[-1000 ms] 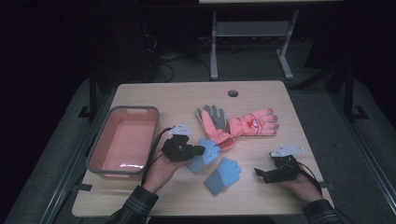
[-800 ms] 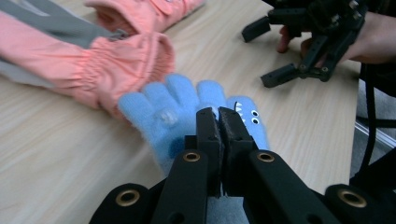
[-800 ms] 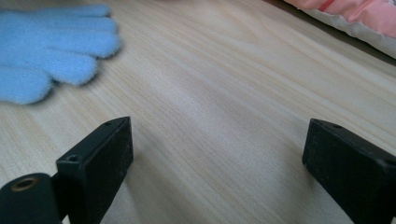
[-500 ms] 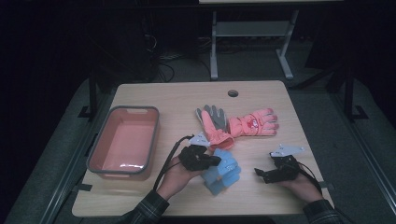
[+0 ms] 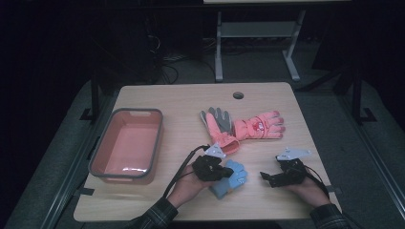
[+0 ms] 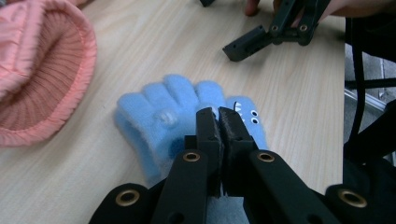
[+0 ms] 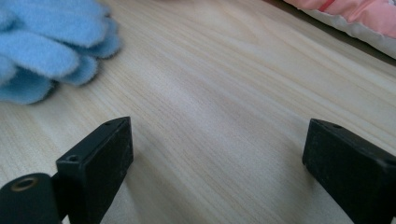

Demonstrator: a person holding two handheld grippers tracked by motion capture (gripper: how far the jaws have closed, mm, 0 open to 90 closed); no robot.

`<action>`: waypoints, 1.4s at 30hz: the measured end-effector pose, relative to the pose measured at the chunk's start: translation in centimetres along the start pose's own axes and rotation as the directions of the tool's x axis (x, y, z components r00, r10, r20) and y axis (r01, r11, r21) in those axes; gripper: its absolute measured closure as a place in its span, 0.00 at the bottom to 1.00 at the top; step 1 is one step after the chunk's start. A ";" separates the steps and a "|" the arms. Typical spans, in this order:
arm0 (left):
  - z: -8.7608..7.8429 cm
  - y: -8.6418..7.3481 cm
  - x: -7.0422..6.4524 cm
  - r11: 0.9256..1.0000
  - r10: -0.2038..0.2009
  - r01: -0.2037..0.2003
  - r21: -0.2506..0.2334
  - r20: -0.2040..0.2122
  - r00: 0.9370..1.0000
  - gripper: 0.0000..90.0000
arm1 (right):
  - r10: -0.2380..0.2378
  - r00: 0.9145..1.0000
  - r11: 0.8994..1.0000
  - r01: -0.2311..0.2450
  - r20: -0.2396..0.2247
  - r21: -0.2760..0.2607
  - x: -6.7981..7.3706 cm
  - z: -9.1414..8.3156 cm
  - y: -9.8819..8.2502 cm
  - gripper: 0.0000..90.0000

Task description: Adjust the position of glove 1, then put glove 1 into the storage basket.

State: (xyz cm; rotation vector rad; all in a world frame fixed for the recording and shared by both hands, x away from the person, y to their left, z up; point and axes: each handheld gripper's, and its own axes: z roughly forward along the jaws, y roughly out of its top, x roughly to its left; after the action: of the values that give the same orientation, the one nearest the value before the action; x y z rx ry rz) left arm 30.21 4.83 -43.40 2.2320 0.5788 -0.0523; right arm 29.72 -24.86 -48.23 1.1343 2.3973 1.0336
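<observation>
We hold the left gripper (image 5: 228, 172) over the blue glove (image 6: 187, 116). Its two black jaws are pressed together, and we cannot tell for sure if a bit of fluff is pinched between them. The glove lies flat on the table (image 5: 181, 102), right under and just ahead of the jaw tips, with its fingers pointing away from us.

We think this glove is soft, fuzzy and very light. It will bend and flop when we lift it. It will not break. A good place to grab looks like the thick cuff edge close to the jaws, or a fold in the middle, so it hangs evenly.

Our right gripper (image 5: 265, 177) rests on the table off to the side, past the glove. Its jaws are wide apart with nothing between them.

The pink glove (image 6: 42, 74) is nearby, beside the blue one. The pink tub (image 5: 98, 150) sits on the other side of our left hand.
</observation>
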 end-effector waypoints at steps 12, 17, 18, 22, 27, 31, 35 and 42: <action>1.5 -1.0 0.0 0.998 0.018 -0.016 0.064 -0.030 0.999 0.93 | 0.002 1.000 1.000 -0.002 -0.002 0.002 0.0 0.1 0.1 0.09; 0.6 -0.7 -0.3 0.998 0.031 -0.028 0.063 -0.046 0.998 0.55 | 0.003 1.000 1.000 -0.003 0.000 0.003 0.0 0.1 0.1 0.09; 0.5 -0.7 -0.5 0.998 0.035 -0.031 0.061 -0.059 0.998 0.49 | 0.005 1.000 1.000 -0.005 0.000 0.003 0.0 0.1 0.1 0.09; 0.6 -0.5 -0.7 0.997 0.041 -0.035 0.071 -0.079 0.996 0.23 | 0.004 1.000 1.000 -0.004 0.000 0.003 0.0 0.1 0.1 0.09; 1.9 -0.8 -0.6 0.993 0.041 -0.027 0.114 -0.118 0.992 0.15 | 0.003 1.000 1.000 -0.003 -0.002 0.002 0.0 0.1 0.1 0.09; 2.9 -1.2 -0.4 0.991 0.047 -0.028 0.134 -0.141 0.989 0.15 | 0.001 1.000 1.000 -0.001 -0.003 0.001 0.0 0.0 0.1 0.09; 3.4 -1.5 -0.7 0.989 0.071 -0.049 0.139 -0.160 0.985 0.14 | -0.003 1.000 1.000 0.003 -0.001 -0.001 0.0 0.1 0.1 0.09; 3.3 -1.7 -1.2 0.986 0.109 -0.081 0.144 -0.200 0.974 0.23 | -0.003 1.000 1.000 0.003 0.000 -0.002 0.0 0.0 0.0 0.09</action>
State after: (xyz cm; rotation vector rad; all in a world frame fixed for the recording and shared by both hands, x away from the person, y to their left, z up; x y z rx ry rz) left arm 28.90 2.89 -46.54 2.4116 0.5939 0.1979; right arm 29.73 -24.79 -48.24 1.1302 2.3963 1.0347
